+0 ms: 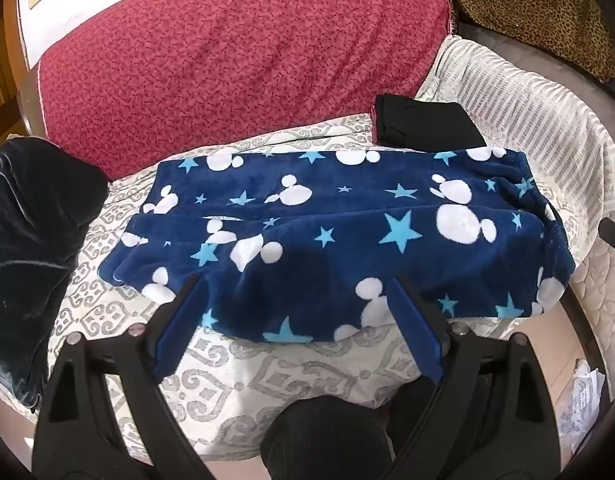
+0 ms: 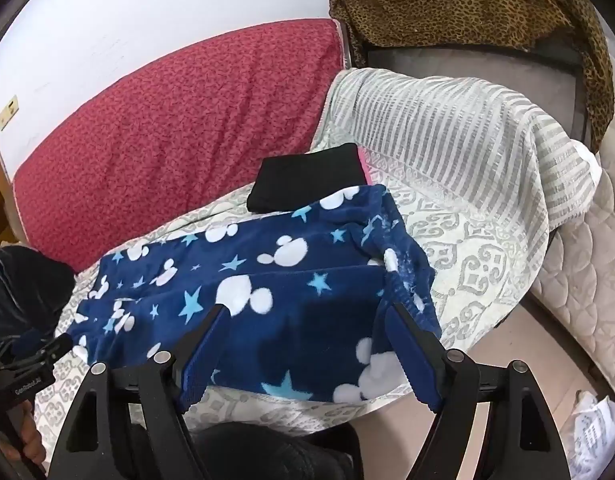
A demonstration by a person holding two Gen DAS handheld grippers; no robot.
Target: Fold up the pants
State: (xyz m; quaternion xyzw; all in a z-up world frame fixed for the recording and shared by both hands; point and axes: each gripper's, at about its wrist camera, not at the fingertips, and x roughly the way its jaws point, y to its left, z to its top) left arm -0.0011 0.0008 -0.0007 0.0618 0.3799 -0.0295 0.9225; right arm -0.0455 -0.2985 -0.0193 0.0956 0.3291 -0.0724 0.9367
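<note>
Navy fleece pants (image 1: pixel 327 236) with white mouse heads and blue stars lie folded lengthwise on the patterned white cover (image 1: pixel 267 380), waistband to the right. They also show in the right wrist view (image 2: pixel 267 292). My left gripper (image 1: pixel 295 292) is open and empty, its blue-padded fingers just above the pants' near edge. My right gripper (image 2: pixel 307 312) is open and empty over the near edge by the waistband (image 2: pixel 403 280). The left gripper's body shows at the lower left of the right wrist view (image 2: pixel 27 364).
A folded black garment (image 1: pixel 423 124) lies behind the pants. A red cushion (image 1: pixel 235 52) stands at the back. A dark velvet cloth (image 1: pixel 23 240) lies left. A striped white cloth (image 2: pixel 459 128) and a leopard-print cloth (image 2: pixel 467 4) lie right. The bed edge and floor are near right.
</note>
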